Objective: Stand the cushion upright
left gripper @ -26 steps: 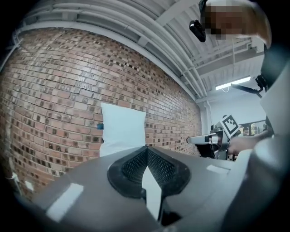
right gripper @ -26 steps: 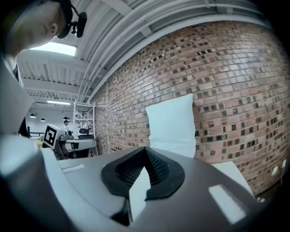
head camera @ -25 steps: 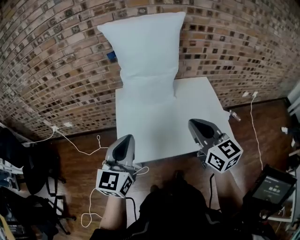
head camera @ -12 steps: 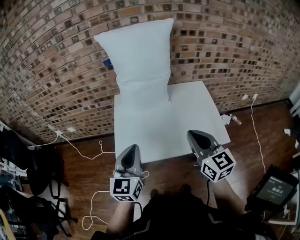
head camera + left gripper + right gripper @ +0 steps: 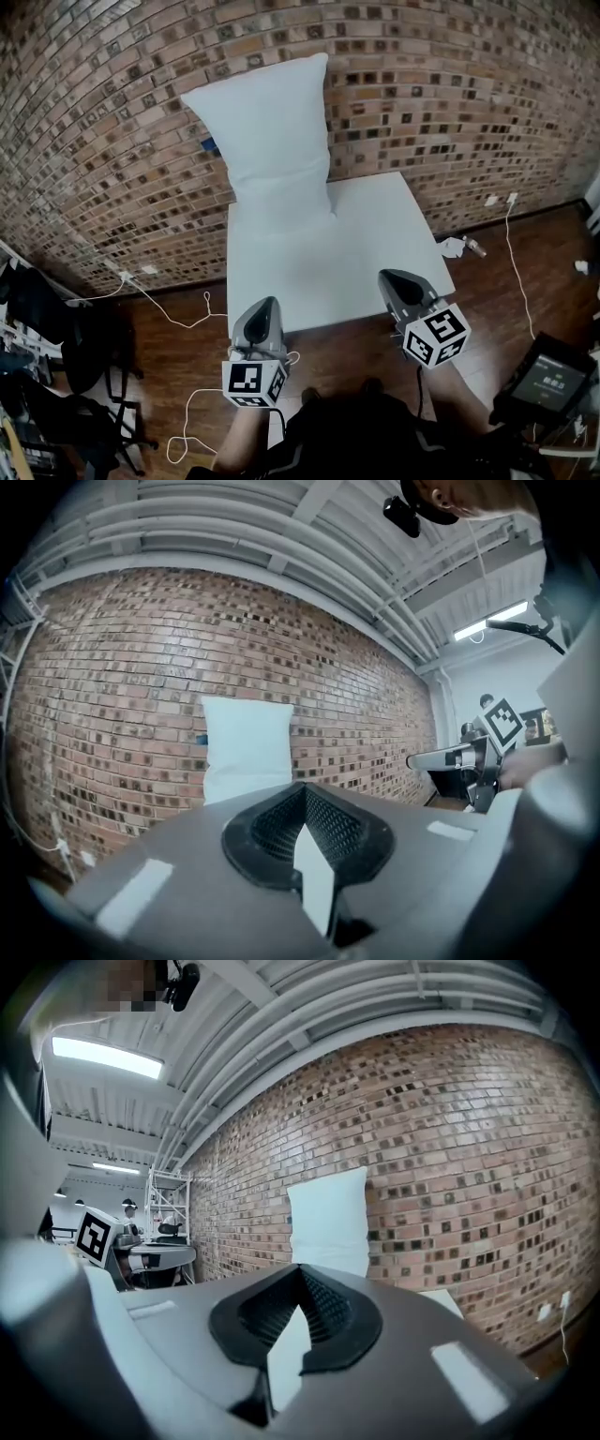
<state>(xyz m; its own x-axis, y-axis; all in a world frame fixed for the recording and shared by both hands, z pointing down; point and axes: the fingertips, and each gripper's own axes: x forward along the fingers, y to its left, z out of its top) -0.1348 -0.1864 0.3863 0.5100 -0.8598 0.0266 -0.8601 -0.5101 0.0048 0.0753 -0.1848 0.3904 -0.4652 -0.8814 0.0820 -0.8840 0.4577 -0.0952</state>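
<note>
The cushion (image 5: 262, 131) stood upright at twelve o'clock, at the white table's (image 5: 375, 244) far edge, leaning on the brick wall (image 5: 469, 94). The left gripper (image 5: 263, 313) at seven o'clock and the right gripper (image 5: 394, 282) at five were clenched on nothing, well apart from it. Soft and propped only by the wall, it might slump or slide forward flat.

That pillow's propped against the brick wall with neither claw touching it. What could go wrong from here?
The cushion stands on its narrow end at the back of the white table, against the brick wall; being soft, it might slump or slide down flat. It sits by the table's left edge, so a sideways tip could drop it to the floor. The left gripper and right gripper are shut, near the front edge, probably too far to steady it.
</note>
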